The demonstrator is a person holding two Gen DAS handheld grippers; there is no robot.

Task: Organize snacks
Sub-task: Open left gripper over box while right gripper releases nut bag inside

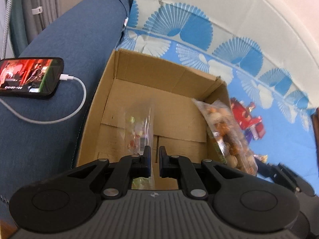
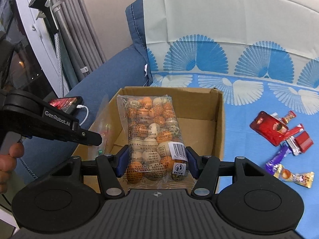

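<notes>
An open cardboard box point(image 1: 139, 73) point(image 2: 218, 119) sits on the sofa seat. My left gripper point(image 1: 154, 153) is shut on a clear bag of candies point(image 1: 139, 127) and holds it over the box's left part; the gripper shows in the right wrist view point(image 2: 97, 139). My right gripper point(image 2: 156, 163) is shut on a clear bag of orange and white coated nuts point(image 2: 153, 135), held upright over the box; the bag shows at the box's right wall in the left wrist view point(image 1: 225, 135). The box floor looks bare.
Red, purple and gold snack packets point(image 2: 279, 137) point(image 1: 249, 119) lie on the blue patterned cover right of the box. A phone point(image 1: 30, 77) with a white charging cable point(image 1: 79, 103) rests on the blue sofa arm to the left. Curtains point(image 2: 79, 29) hang behind.
</notes>
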